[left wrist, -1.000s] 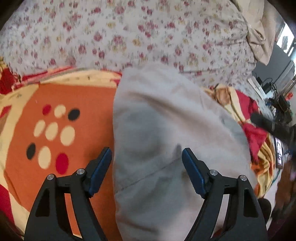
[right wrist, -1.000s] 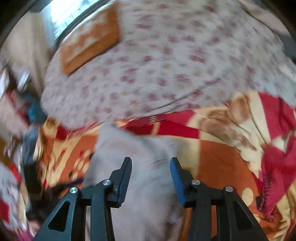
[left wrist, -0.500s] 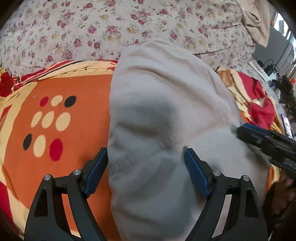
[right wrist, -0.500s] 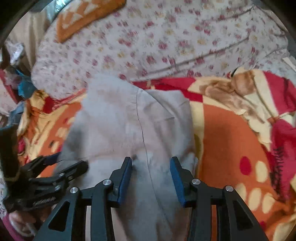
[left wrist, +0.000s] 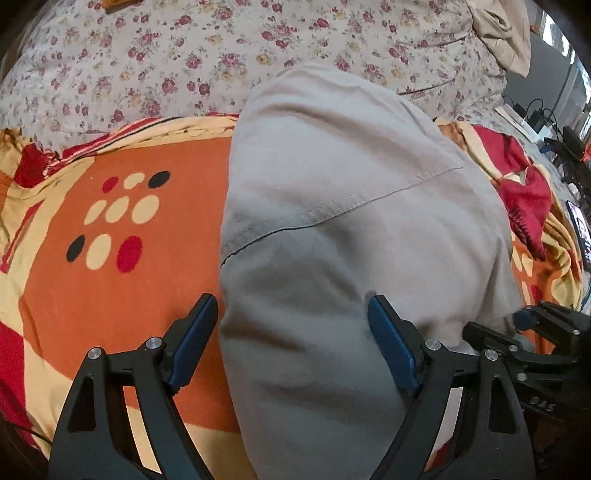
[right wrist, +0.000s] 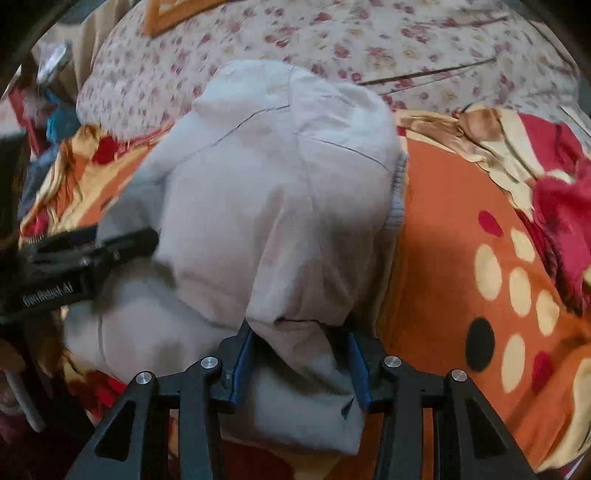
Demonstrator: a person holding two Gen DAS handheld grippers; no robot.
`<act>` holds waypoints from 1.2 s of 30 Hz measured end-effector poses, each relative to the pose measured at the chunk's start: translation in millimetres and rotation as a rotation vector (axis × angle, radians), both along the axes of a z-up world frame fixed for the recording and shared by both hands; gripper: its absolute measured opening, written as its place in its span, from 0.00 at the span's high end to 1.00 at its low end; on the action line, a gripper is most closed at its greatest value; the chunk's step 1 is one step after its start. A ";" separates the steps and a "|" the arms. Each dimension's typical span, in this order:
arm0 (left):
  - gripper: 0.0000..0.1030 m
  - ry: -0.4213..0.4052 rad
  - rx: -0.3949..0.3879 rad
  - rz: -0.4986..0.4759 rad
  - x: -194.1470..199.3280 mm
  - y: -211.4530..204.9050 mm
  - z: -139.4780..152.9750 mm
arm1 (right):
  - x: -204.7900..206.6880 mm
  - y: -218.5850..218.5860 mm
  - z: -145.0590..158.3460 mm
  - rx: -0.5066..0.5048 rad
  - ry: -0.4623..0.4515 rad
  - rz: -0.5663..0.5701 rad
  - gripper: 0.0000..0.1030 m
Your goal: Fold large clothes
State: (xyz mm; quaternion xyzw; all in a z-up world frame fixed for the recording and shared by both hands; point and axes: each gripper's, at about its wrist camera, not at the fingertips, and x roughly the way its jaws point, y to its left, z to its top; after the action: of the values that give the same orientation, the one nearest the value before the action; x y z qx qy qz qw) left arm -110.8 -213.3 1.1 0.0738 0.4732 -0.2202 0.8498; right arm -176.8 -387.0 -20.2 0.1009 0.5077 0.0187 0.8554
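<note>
A large light-grey garment (left wrist: pixel 332 221) lies lengthwise on an orange, red and cream patterned blanket (left wrist: pixel 110 295); it also shows in the right wrist view (right wrist: pixel 266 206). My left gripper (left wrist: pixel 291 339) is open, its blue pads either side of the garment's near left edge, one over the blanket. My right gripper (right wrist: pixel 299 363) has a raised fold of the garment's near end bunched between its blue pads, and it holds the cloth. The left gripper shows at the left in the right wrist view (right wrist: pixel 92 254).
A floral bedsheet (left wrist: pixel 184 55) covers the bed beyond the blanket. A beige cloth (left wrist: pixel 506 33) lies at the far right corner. Cables and devices (left wrist: pixel 554 140) sit off the bed's right side. An orange cushion (right wrist: pixel 173 14) lies at the far end.
Both grippers have moved in over the garment's near end. The right gripper has come down onto the cloth, and a fold now sits between its pads. The left gripper stays open.
</note>
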 end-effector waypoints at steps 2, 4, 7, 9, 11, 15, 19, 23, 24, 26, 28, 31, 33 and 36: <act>0.19 -0.010 0.011 -0.003 -4.1 0.2 3.2 | -3.7 0.4 9.0 -0.017 -0.002 0.003 0.59; 0.19 -0.029 0.021 -0.009 -7.9 0.4 6.9 | -8.2 0.0 16.7 -0.006 -0.013 -0.005 0.58; 0.19 -0.058 0.026 -0.016 -15.5 0.0 14.7 | -12.9 -1.6 33.1 0.016 -0.056 -0.035 0.54; 0.19 -0.077 0.021 -0.016 -20.5 0.7 20.8 | -13.2 0.0 43.2 0.012 -0.089 -0.049 0.50; 0.19 -0.104 0.016 -0.008 -24.3 2.9 28.3 | -12.7 2.2 51.9 -0.006 -0.116 -0.066 0.36; 0.19 -0.157 -0.002 0.028 -30.7 10.1 44.4 | -9.3 5.4 65.2 -0.027 -0.154 -0.091 0.32; 0.19 -0.169 -0.030 0.038 -33.1 16.5 53.1 | -7.0 8.2 69.9 -0.031 -0.166 -0.104 0.30; 0.19 -0.169 -0.049 0.058 -33.2 20.5 55.8 | -5.7 12.5 72.8 -0.048 -0.178 -0.099 0.29; 0.19 -0.165 -0.054 0.063 -32.2 21.2 55.5 | -4.7 13.6 72.8 -0.056 -0.179 -0.096 0.28; 0.19 -0.157 -0.057 0.070 -30.5 22.1 54.0 | -4.6 14.3 71.8 -0.058 -0.178 -0.095 0.26; 0.19 -0.151 -0.063 0.079 -29.4 22.6 52.6 | -3.1 14.6 70.4 -0.054 -0.175 -0.091 0.25; 0.19 -0.145 -0.069 0.084 -28.5 23.5 50.8 | -0.3 13.5 67.8 -0.055 -0.171 -0.092 0.25; 0.19 -0.141 -0.065 0.084 -27.5 23.0 49.3 | 2.1 12.5 65.4 -0.052 -0.165 -0.093 0.25; 0.19 -0.140 -0.062 0.088 -26.2 23.1 47.5 | 3.8 13.1 62.8 -0.051 -0.158 -0.097 0.25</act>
State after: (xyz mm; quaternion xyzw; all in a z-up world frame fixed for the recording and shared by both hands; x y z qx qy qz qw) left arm -137.0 -190.2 48.6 0.0418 0.4085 -0.1916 0.8914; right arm -173.0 -373.9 42.6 0.1020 0.4336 -0.0278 0.8949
